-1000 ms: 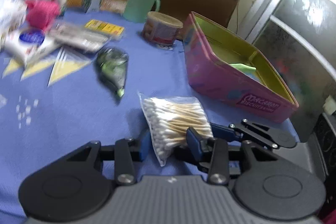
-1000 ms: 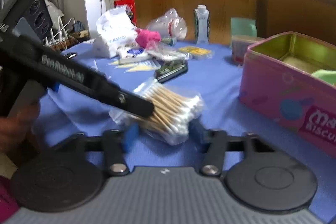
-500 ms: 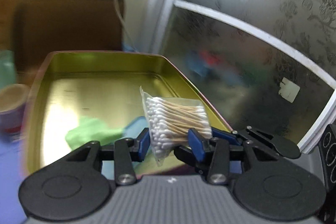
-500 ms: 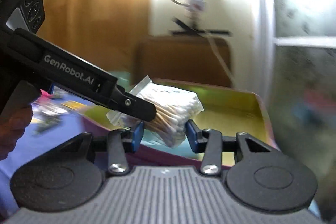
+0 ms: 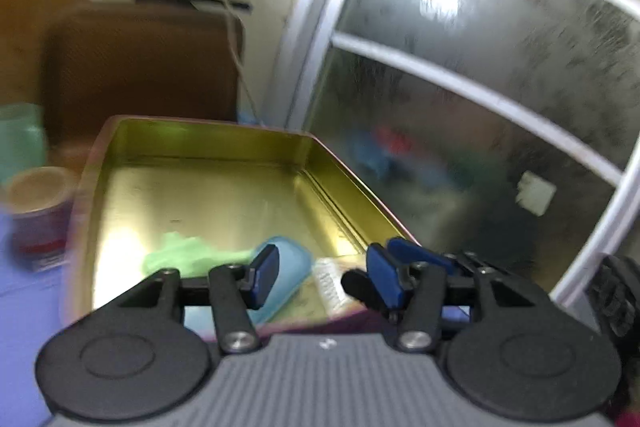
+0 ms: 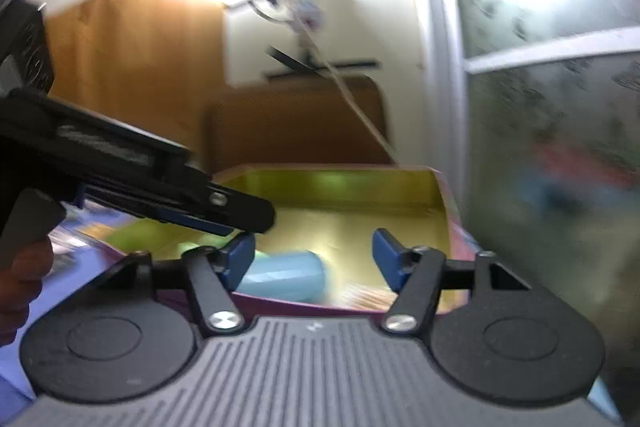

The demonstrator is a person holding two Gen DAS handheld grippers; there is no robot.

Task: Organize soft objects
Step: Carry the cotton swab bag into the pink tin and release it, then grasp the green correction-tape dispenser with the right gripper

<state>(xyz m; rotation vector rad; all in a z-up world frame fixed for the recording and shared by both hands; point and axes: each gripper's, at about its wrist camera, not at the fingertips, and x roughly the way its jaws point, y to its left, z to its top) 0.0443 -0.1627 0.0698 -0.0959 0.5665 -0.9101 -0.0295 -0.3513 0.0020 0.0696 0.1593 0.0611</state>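
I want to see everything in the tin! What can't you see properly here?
- Swab pack: left view, mostly behind the left gripper.
- Swab pack, right view: a blur above the right gripper.
- Blue thing in the tin: blurred, can't identify.
- Cup: blurred label.

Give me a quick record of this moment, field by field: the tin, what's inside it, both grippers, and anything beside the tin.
container: open pink tin with gold inside, on blue cloth
contents: green soft item, light blue item, bag of cotton swabs lying at the near wall
left gripper: over the tin's near edge, jaws just been opening, nothing between them
right gripper: over the tin's near edge, jaws just been opening, nothing between them
beside tin: paper cup and green mug to its left in the left wrist view
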